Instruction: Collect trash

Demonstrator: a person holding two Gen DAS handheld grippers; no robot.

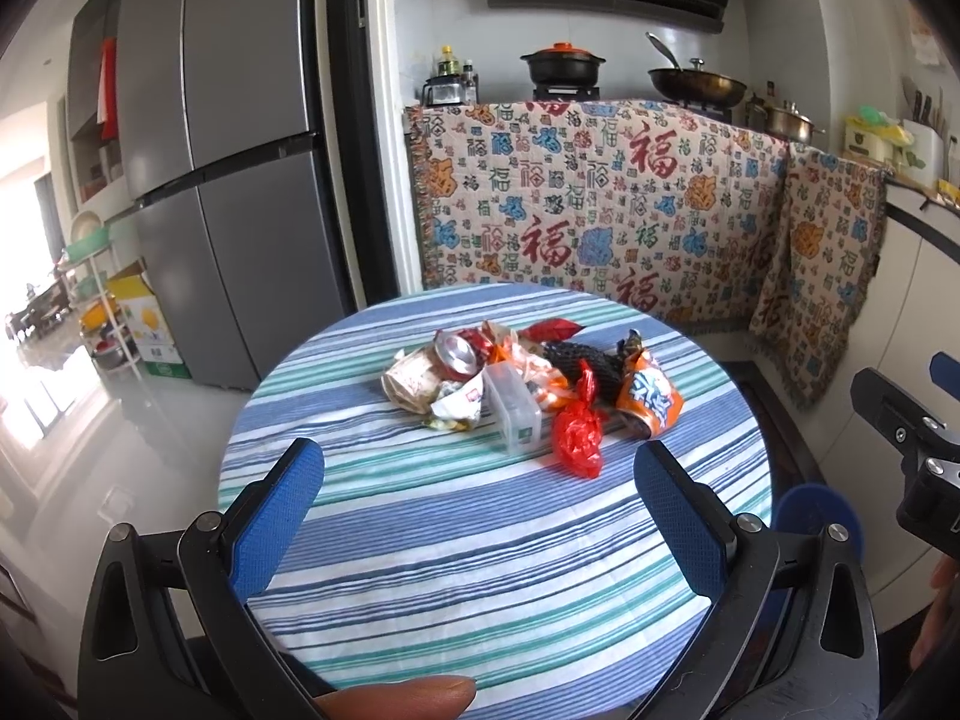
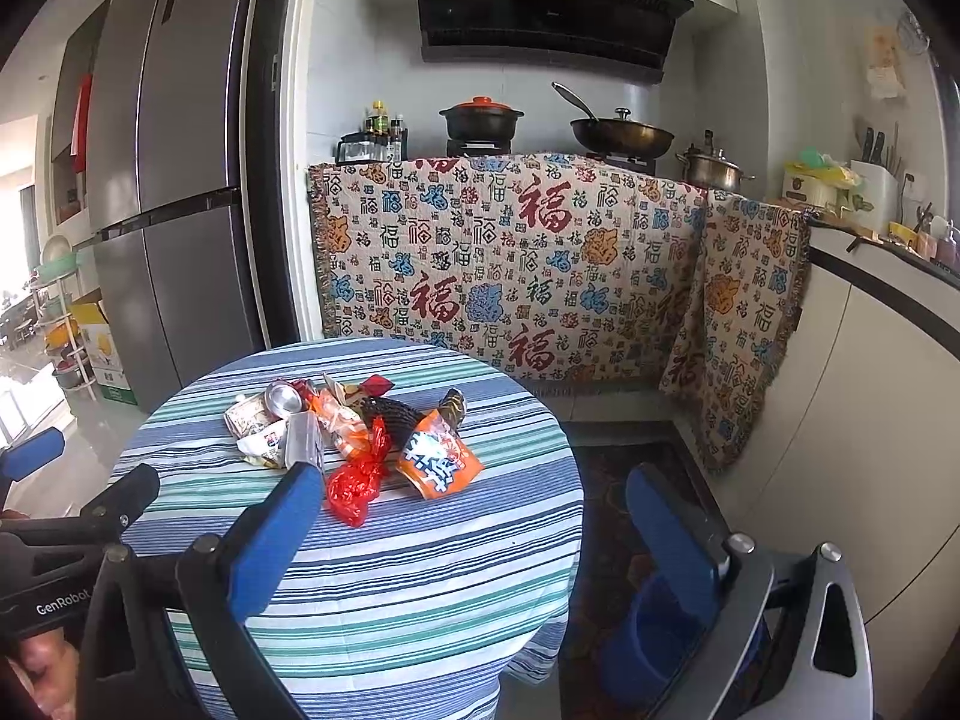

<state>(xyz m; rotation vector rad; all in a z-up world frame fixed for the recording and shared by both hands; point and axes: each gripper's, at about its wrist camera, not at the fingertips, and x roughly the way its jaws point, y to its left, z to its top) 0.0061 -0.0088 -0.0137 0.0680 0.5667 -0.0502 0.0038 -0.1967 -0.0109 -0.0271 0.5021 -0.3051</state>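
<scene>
Blue, teal and white stripes across the tablecloth. Red on the crumpled plastic bag; orange with white lettering on the snack packet at its two o'clock. Cream, red-and-blue characters over the hanging blanket.

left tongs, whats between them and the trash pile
Only bare striped tablecloth lies between the open left tongs and the trash pile, seen in the left wrist view.
</scene>
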